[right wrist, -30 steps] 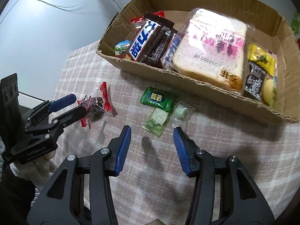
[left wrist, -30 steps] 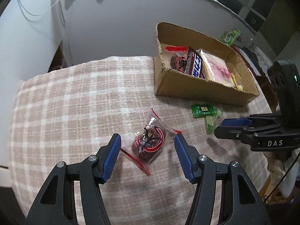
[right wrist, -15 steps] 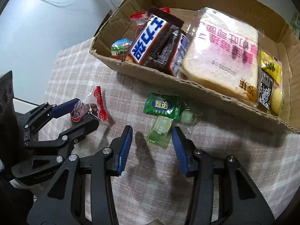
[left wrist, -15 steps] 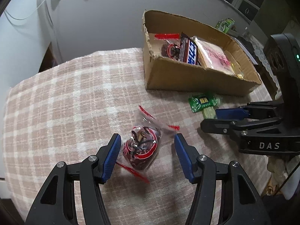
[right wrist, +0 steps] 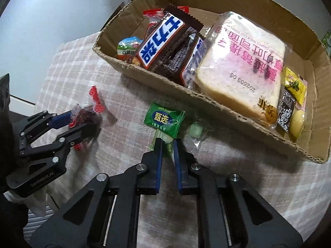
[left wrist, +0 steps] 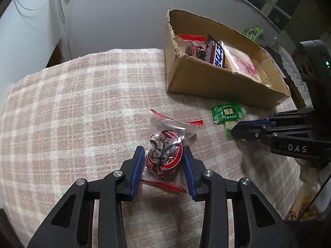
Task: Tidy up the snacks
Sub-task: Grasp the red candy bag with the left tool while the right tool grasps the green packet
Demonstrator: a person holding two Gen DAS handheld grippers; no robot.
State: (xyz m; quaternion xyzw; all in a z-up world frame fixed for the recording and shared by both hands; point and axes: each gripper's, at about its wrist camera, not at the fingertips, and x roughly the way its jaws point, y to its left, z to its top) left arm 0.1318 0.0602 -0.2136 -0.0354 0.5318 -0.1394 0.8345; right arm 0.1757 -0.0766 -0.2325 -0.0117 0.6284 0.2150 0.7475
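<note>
A clear packet with red print (left wrist: 163,155) lies on the plaid cloth (left wrist: 82,103). My left gripper (left wrist: 163,148) is closing on it, and both blue pads touch its sides. In the right wrist view that left gripper (right wrist: 82,122) pinches the same packet (right wrist: 86,113). My right gripper (right wrist: 167,140) is closing on a pale green sweet packet (right wrist: 154,142), whose end sits pressed between the narrow pads. A dark green packet (right wrist: 164,119) lies just beyond it, in front of the cardboard box (right wrist: 144,78). From the left wrist, the right gripper (left wrist: 234,129) sits over the pale green packet (left wrist: 228,128).
The box (left wrist: 206,78) holds chocolate bars (right wrist: 159,43), a wrapped bread slice (right wrist: 242,66), a jelly cup (right wrist: 126,47) and small sweets at its right end. A clear packet with a green sweet (right wrist: 195,130) lies right of my right gripper. The cloth's edge drops off on the left.
Both grippers closed in: the left slid forward around the red-printed packet and pinched it, the right dropped towards the pale green packet and narrowed onto its end.
</note>
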